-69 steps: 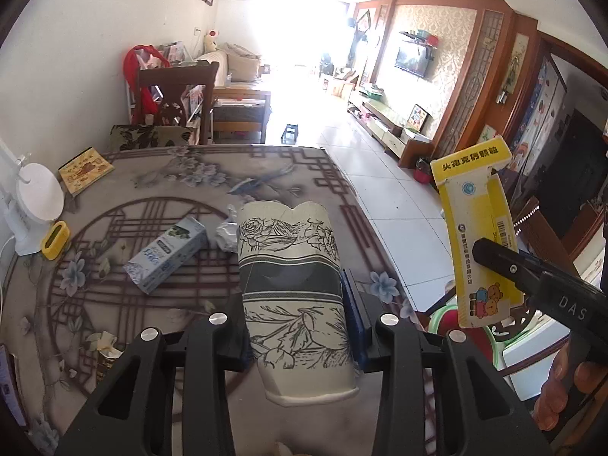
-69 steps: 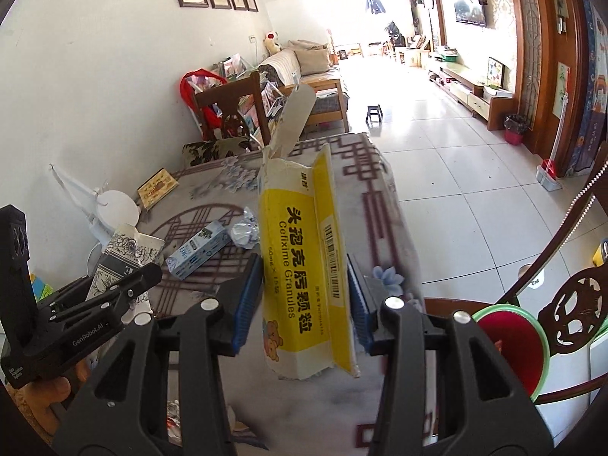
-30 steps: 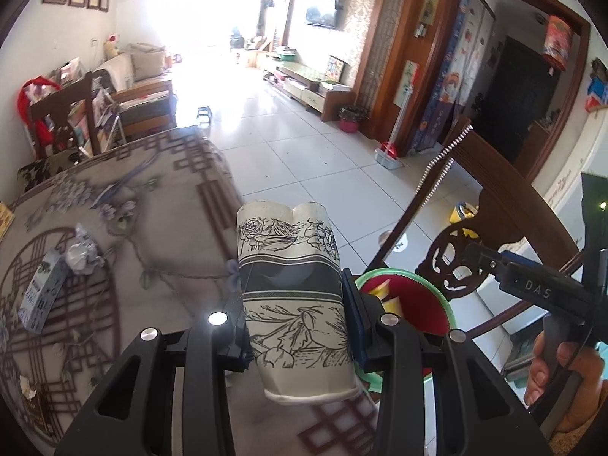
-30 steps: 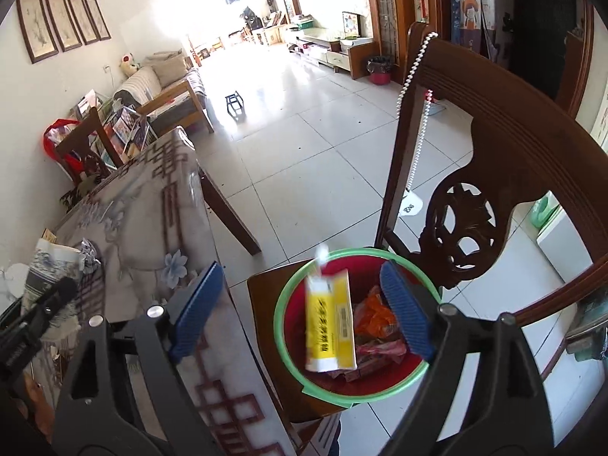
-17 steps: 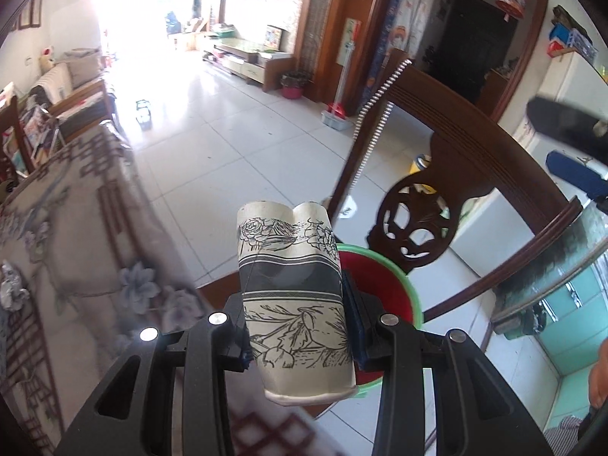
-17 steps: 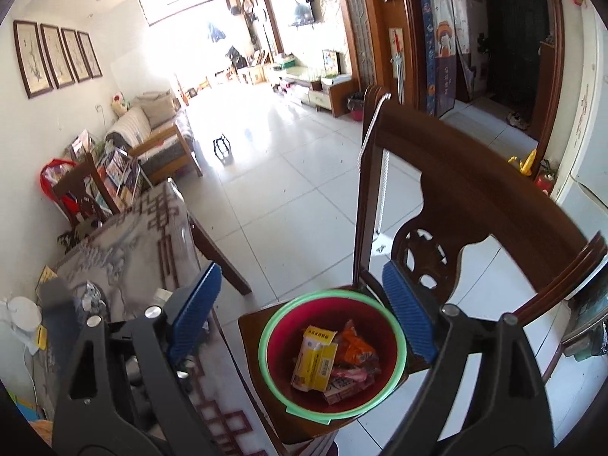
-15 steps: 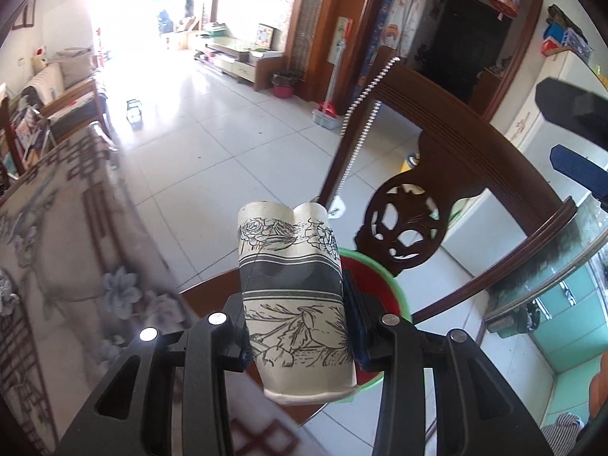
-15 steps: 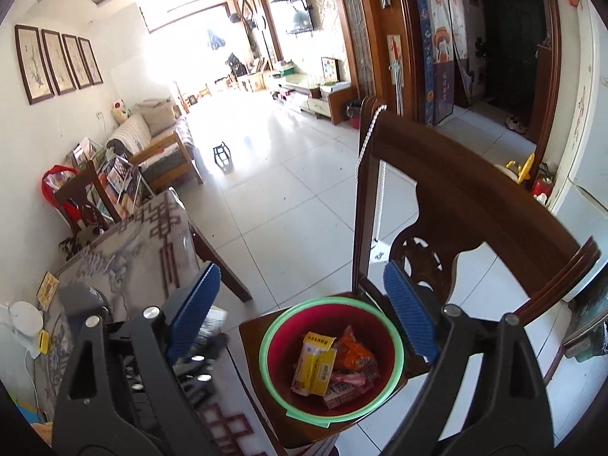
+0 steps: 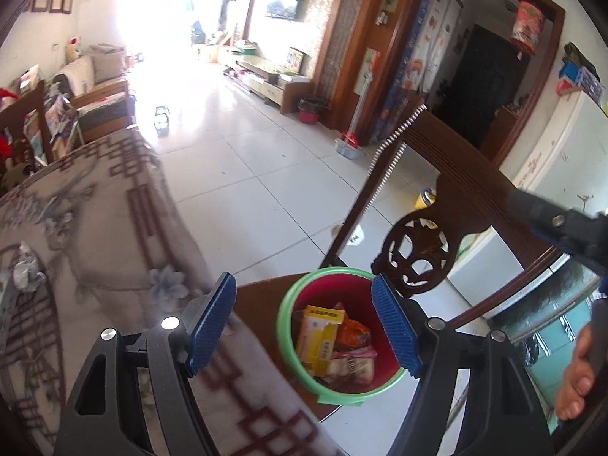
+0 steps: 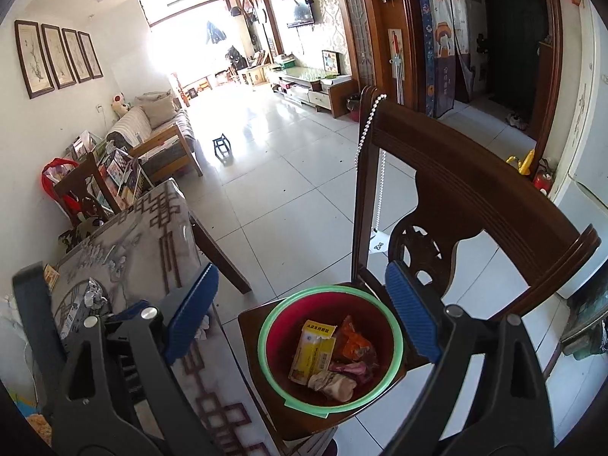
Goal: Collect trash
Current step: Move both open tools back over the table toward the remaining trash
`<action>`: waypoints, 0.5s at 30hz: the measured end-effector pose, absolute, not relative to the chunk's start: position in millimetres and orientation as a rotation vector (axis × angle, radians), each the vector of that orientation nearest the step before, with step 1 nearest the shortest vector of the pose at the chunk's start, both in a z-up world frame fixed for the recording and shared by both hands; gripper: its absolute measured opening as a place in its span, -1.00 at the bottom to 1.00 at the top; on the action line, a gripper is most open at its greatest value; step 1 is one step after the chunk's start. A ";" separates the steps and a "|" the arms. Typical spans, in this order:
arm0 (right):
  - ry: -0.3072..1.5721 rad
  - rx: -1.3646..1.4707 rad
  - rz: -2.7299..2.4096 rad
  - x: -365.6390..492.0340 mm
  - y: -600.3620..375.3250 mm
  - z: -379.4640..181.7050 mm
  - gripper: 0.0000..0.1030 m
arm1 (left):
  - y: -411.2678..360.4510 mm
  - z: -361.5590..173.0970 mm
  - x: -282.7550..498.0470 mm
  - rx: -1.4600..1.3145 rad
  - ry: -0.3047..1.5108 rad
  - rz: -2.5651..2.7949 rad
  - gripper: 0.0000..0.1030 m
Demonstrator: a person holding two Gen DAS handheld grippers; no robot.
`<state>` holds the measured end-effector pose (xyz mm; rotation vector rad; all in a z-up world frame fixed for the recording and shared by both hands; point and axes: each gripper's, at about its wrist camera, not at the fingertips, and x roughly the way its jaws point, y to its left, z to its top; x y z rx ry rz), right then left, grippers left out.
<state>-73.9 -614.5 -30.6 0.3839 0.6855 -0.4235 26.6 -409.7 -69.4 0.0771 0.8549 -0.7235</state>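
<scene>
Red bin point(image 10: 391, 336), green-rimmed, on wooden chair point(image 10: 471, 205) seat beside patterned surface point(image 9: 95, 235).
Contents part-hidden by bin wall: yellow carton point(image 10: 312, 349), orange wrapper point(image 10: 355, 340), crushed paper cup point(image 10: 334, 382), blurred. Left gripper point(image 9: 304, 326) jaws opening, nothing between; right gripper point(image 10: 304, 317) jaws released, empty.
</scene>
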 end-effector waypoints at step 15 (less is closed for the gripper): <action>0.800 0.322 -0.146 4.9 -494.3 -56.1 0.71 | -195.2 -60.0 38.4 -0.103 0.810 -0.307 0.37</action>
